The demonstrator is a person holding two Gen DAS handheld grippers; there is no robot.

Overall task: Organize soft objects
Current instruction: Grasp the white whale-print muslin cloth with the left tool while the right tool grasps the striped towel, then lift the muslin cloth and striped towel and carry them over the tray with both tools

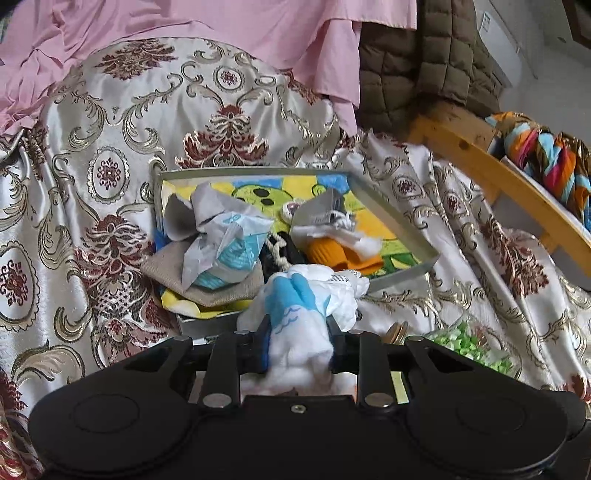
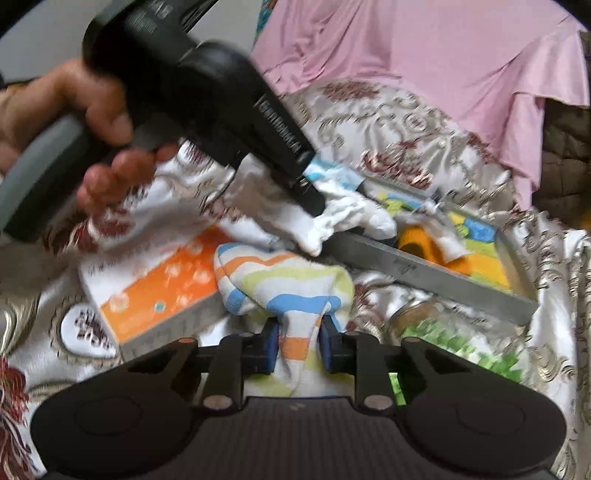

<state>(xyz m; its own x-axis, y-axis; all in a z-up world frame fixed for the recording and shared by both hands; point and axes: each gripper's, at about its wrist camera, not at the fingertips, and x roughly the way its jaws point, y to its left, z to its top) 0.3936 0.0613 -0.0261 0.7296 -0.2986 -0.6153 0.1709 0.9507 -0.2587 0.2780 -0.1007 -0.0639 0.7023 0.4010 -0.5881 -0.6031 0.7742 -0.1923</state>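
My left gripper (image 1: 297,328) is shut on a white and blue sock (image 1: 295,295) and holds it just in front of the near edge of a grey box (image 1: 391,218). The box holds a yellow cartoon cloth, a crumpled blue and white cloth (image 1: 229,243) and an orange knit piece (image 1: 332,253). In the right wrist view the left gripper (image 2: 314,206) reaches in from the upper left with the same sock (image 2: 343,214) over the box's rim (image 2: 424,273). My right gripper (image 2: 297,336) is shut on a striped sock (image 2: 288,280), short of the box.
A patterned satin cover (image 1: 110,147) lies under everything. An orange box lid (image 2: 159,288) lies left of the striped sock. A jar of green pieces (image 2: 443,332) stands near the box. Pink fabric (image 1: 221,22), a brown quilt (image 1: 424,55) and a wooden rail (image 1: 480,162) are behind.
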